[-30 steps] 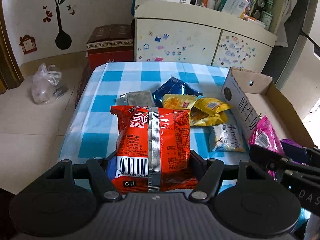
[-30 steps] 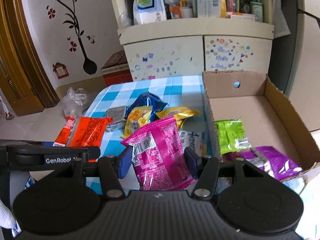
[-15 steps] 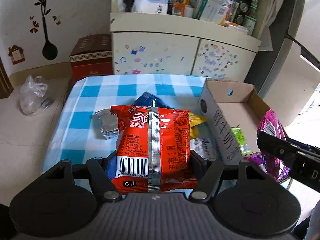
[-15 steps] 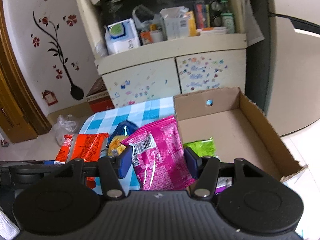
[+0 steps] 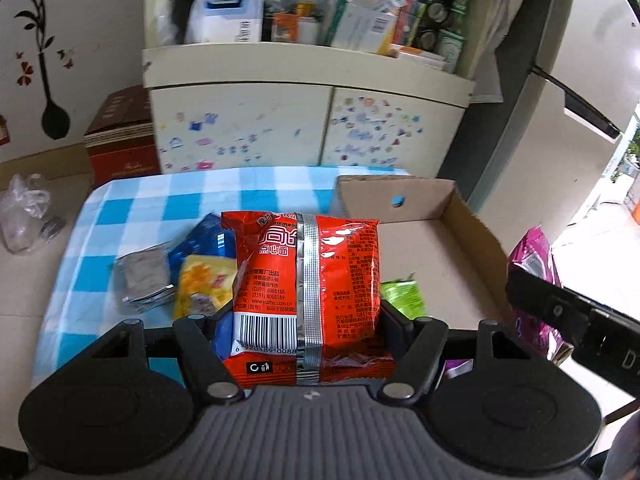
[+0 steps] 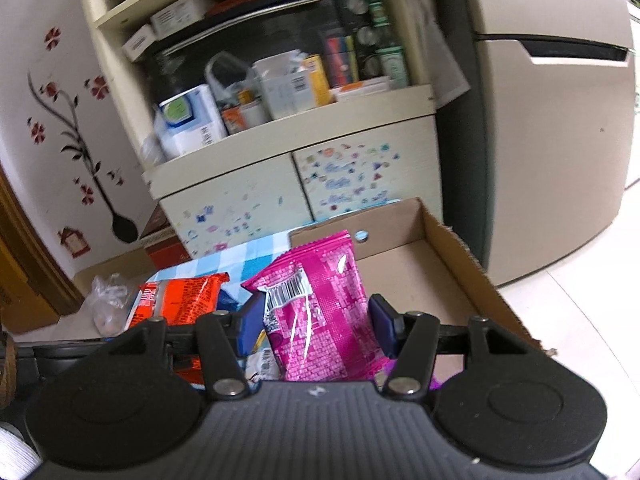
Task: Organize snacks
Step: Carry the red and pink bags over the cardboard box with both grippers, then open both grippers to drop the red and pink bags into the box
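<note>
My left gripper (image 5: 306, 320) is shut on a red noodle packet (image 5: 308, 280) and holds it above the near left edge of the cardboard box (image 5: 476, 224). My right gripper (image 6: 316, 320) is shut on a pink snack bag (image 6: 320, 312) and holds it over the box (image 6: 460, 248). The pink bag also shows at the right of the left wrist view (image 5: 534, 260). The red packet shows at the left of the right wrist view (image 6: 180, 300). A green packet (image 5: 402, 296) lies in the box. Blue (image 5: 204, 240), yellow (image 5: 204, 284) and silver (image 5: 146, 280) packets lie on the checked tablecloth (image 5: 132, 208).
A cream cabinet (image 5: 312, 120) with cluttered shelves stands behind the table. A red-brown carton (image 5: 120, 140) and a plastic bag (image 5: 24, 216) sit on the floor at the left. A refrigerator (image 6: 552, 120) stands at the right.
Both grippers have moved right and up with their packets, towards and over the cardboard box. The right wrist view has tilted upward, hiding the box's contents.
</note>
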A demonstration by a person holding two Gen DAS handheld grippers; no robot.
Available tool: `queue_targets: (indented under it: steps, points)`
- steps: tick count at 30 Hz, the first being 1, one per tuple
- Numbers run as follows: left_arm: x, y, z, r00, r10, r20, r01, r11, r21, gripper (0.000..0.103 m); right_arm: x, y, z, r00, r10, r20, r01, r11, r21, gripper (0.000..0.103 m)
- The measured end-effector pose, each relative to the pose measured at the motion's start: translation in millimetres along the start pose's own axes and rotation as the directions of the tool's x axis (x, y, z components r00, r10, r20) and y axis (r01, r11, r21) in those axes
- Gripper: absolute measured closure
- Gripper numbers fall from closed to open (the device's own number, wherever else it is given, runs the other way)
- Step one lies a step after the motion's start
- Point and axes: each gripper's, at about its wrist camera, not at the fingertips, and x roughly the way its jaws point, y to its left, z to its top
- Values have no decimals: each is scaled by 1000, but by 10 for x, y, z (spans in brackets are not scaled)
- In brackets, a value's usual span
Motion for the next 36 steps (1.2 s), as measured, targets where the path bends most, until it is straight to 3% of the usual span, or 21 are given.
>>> queue_targets:
  steps: [13,24,31,36]
  points:
    - [346,-520,286,998,-61,-14,61,998,34,29,46,-450,148,996,-84,17,78,977,198,46]
    - [704,-780,356,995,-77,-68,83,993,79,29,221,-699,179,994,-108,-9,104,928,358,46]
    - [781,-823,433,996,-80,-48,84,991,108,22,325,-770,195,992,-125,-8,117,903,414,35]
    - [754,-687,558,993,-107,-52,110,992,65,21,302,-760,200,996,-93,8,81,904,419,29]
